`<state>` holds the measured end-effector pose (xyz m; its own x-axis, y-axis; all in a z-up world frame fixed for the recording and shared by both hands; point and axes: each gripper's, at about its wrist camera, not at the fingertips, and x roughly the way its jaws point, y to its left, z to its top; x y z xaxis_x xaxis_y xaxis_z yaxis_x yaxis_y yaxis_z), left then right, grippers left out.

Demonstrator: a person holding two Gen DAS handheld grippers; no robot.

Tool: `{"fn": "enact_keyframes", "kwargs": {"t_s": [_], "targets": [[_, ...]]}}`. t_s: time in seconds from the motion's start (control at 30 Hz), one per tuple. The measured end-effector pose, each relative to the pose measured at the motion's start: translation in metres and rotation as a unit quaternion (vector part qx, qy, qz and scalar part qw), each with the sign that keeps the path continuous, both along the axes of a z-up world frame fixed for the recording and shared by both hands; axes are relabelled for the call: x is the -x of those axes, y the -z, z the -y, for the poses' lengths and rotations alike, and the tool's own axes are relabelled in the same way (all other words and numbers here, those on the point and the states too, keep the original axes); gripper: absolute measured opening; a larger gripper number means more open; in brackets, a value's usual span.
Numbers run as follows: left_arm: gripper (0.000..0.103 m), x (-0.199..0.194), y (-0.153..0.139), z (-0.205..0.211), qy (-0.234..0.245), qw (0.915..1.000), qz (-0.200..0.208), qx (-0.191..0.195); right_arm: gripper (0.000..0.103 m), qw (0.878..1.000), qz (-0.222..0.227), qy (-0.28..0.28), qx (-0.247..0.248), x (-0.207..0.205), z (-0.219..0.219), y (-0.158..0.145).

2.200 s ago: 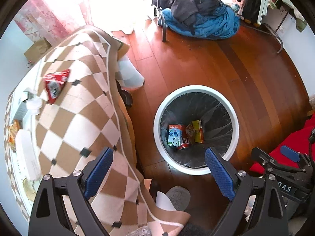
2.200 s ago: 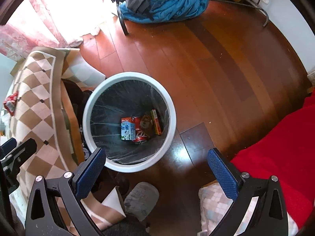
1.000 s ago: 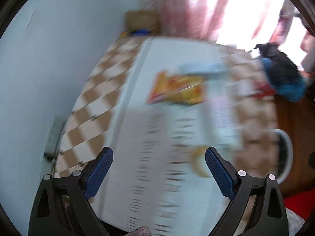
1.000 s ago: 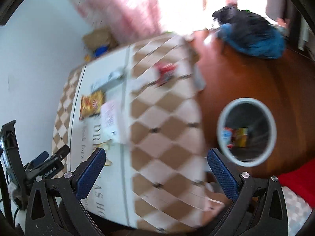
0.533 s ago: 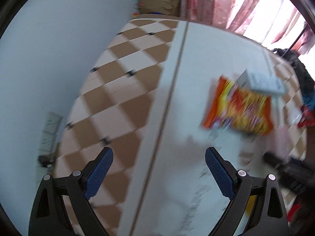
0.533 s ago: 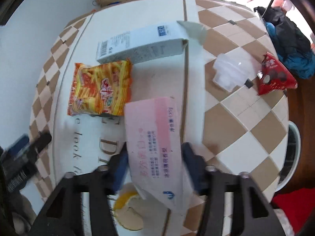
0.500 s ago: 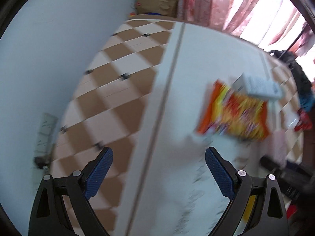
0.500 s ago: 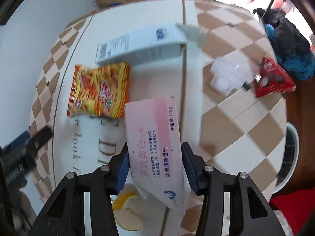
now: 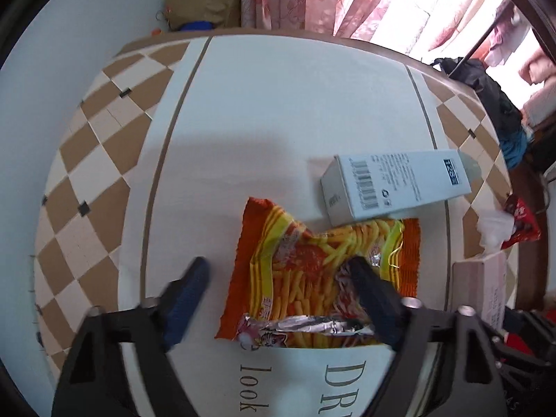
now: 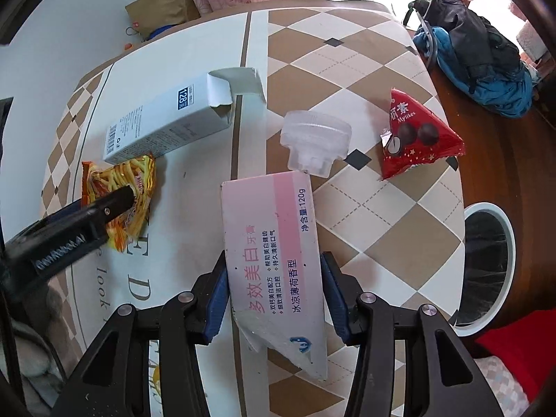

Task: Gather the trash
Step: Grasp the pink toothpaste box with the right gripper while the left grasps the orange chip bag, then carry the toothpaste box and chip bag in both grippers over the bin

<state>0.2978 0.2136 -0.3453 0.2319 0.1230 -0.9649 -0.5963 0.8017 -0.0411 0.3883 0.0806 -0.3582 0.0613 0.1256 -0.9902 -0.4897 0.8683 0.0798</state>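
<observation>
An orange snack bag point(image 9: 312, 278) lies flat on the white middle of the tablecloth point(image 9: 295, 104). My left gripper point(image 9: 278, 278) is low over it and open. One fingertip rests on the bag's right part and the other on the cloth just left of it. My right gripper point(image 10: 274, 288) is shut on a pink toothpaste box point(image 10: 274, 236), its blue pads pressed on both long sides. Beyond lie a white-blue carton point(image 10: 163, 121) with an open flap, a clear plastic cap point(image 10: 314, 142) and a red triangular chocolate packet point(image 10: 417, 139).
The white bin point(image 10: 486, 267) with a black liner stands on the wooden floor off the table's right edge. A heap of blue and black clothes point(image 10: 479, 55) lies on the floor at the back. A brown paper bag point(image 9: 201, 3) sits against the wall behind the table.
Both grippers swung from above the bin to the table. The right one shut on the pink box. The left one dropped onto the snack bag and its fingers drew closer together.
</observation>
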Motion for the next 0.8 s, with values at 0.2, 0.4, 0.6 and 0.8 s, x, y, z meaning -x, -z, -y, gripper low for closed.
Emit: {"fn": "enact_keyframes", "kwargs": {"t_s": [0.2, 0.4, 0.6, 0.8], "targets": [[0.009, 0.016, -0.017, 0.003, -0.005, 0.9989, 0.003, -0.047, 0.051, 1.000, 0.000, 0.000, -0.009, 0.008, 0.002, -0.003], [0.003, 0.037, -0.048, 0.012, -0.010, 0.9960, 0.018, -0.087, 0.050, 1.000, 0.010, -0.008, -0.025, 0.023, 0.006, -0.018], [0.003, 0.069, -0.083, 0.022, -0.022, 0.9916, 0.040, -0.121, 0.050, 0.998, 0.027, -0.017, -0.047, 0.043, 0.017, -0.045], [0.003, 0.101, -0.118, 0.040, -0.030, 0.9870, 0.067, -0.143, 0.050, 0.996, 0.043, -0.019, -0.071, 0.064, 0.037, -0.078]]}}
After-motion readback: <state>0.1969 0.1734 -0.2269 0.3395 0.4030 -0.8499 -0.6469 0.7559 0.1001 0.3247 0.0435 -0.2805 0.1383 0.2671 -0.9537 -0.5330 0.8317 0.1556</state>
